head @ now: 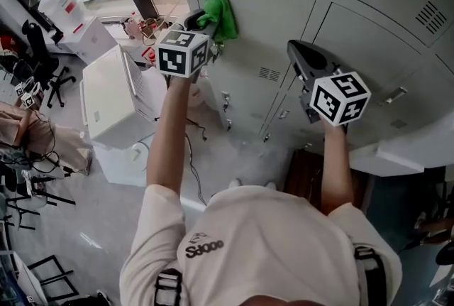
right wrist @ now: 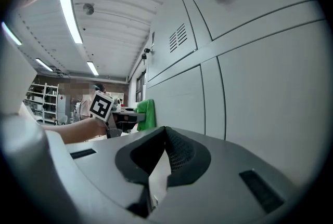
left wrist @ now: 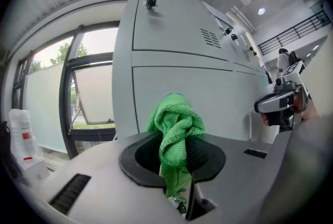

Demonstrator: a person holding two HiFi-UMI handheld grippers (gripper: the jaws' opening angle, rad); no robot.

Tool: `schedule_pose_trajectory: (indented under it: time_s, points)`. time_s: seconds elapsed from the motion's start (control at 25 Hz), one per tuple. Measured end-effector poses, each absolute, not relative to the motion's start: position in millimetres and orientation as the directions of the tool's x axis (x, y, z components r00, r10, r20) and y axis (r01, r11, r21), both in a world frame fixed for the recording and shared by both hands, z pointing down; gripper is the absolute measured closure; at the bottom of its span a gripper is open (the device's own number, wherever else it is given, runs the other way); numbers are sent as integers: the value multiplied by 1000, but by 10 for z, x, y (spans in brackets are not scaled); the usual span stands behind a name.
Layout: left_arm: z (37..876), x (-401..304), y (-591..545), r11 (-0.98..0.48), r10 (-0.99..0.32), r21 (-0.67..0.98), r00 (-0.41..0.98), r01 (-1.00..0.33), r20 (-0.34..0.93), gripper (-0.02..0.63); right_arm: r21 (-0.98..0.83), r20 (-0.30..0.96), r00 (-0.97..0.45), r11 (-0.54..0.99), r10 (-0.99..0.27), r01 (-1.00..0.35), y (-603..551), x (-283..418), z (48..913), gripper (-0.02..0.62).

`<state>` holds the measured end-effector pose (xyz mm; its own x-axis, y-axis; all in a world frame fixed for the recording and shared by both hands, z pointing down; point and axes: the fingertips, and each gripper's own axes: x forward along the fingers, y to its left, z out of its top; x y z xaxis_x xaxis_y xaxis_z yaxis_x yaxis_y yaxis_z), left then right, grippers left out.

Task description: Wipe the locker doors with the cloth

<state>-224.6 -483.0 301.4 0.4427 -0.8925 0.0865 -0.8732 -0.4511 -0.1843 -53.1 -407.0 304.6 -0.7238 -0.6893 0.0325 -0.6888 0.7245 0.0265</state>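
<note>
Now | left gripper [head: 202,18] outstretched, clamping cloth [head: 221,12] | right gripper [head: 296,52] nearer, jaws together

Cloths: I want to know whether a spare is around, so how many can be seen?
1: the green cloth, clamped in the fingers of the left gripper, at a locker door. Others may be hidden outside these views.

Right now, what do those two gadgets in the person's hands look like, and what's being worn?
Both are grey with dark ribbed pads: the left claw and the right claw. Each carries a white cube with black square markers. The person wears a cream short-sleeved shirt and dark straps.
</note>
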Motion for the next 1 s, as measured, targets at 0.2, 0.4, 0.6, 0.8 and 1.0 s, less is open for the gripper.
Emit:
schedule_pose_trajectory:
  time_s: [0.2, 0.4, 0.6, 0.8, 1.0]
  points:
    - [3083, -2615, -4893, -355, -935, -193, 344, -915, 93, 522, 18, 20, -731, 731, -683, -682, -4093, -611, 3030, 588]
    - [3209, -2975, -4940, -259, -964, -155, 246, -954, 97, 523, 20, 32, -734, 735, -678, -678, -4097, -627, 3069, 588]
    - [3227, -2824, -4932, -303, -952, -157, 291, -940, 96, 523, 22, 42, -735, 736, -677, -677, -4113, -604, 3096, 588]
    - [3274, -2422, -4863, -353, -934, -144, 340, -925, 105, 523, 61, 73, -724, 728, -686, -683, -4089, -522, 3165, 588]
    - [3377, -1738, -4764, -459, -888, -164, 447, -873, 109, 523, 66, 85, -710, 715, -699, -696, -4052, -352, 3234, 588]
